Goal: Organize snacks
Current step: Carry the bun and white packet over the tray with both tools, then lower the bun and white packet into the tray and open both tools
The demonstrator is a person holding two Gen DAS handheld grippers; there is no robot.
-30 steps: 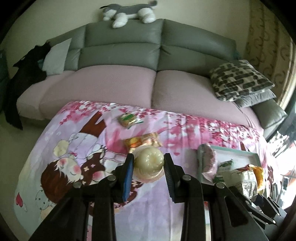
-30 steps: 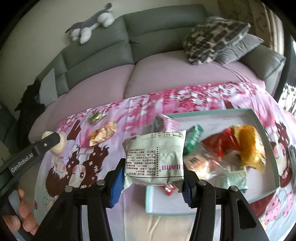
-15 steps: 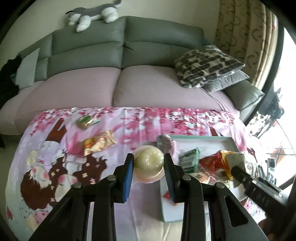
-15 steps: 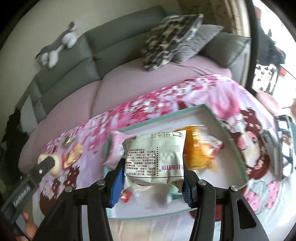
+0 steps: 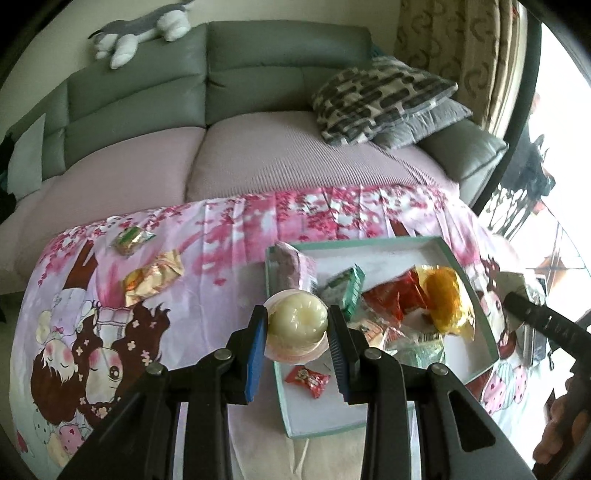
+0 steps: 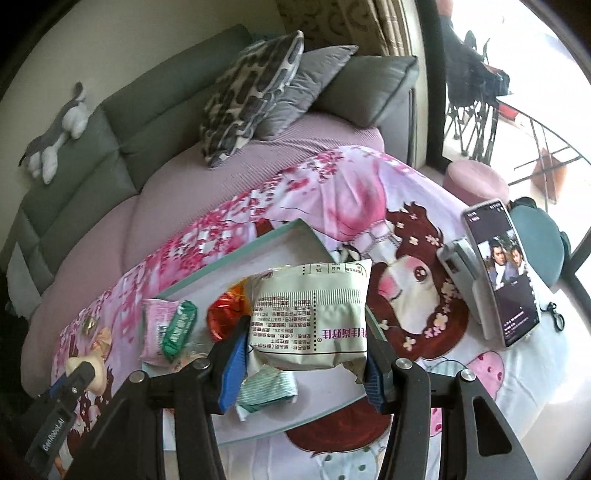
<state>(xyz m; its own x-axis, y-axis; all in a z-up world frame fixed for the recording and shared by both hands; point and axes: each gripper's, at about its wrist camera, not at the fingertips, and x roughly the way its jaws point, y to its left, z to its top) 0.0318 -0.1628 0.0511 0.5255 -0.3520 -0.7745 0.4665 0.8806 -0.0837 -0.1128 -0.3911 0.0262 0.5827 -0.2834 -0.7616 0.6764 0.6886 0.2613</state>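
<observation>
My left gripper (image 5: 297,345) is shut on a pale yellow jelly cup (image 5: 296,321) and holds it over the left edge of the teal tray (image 5: 373,242). My right gripper (image 6: 301,365) is shut on a white printed snack packet (image 6: 314,317) above the tray (image 6: 236,251), near its right side. The tray holds several snacks: a pink packet (image 5: 291,264), a green one (image 5: 345,290), a red one (image 5: 395,297), an orange one (image 5: 445,301) and a small red candy (image 5: 306,380). Two snacks lie on the cloth to the left: a green-gold one (image 5: 131,240) and a gold one (image 5: 153,277).
The pink cartoon cloth (image 5: 92,332) covers the table. A grey sofa (image 5: 207,96) with cushions (image 5: 376,99) and a plush toy (image 5: 140,31) stands behind. A phone on a stand (image 6: 502,273) is on the table right of the tray.
Both grippers have moved to the right with their loads. The jelly cup now hangs over the tray's left edge, and the white packet is over the tray's right side.
</observation>
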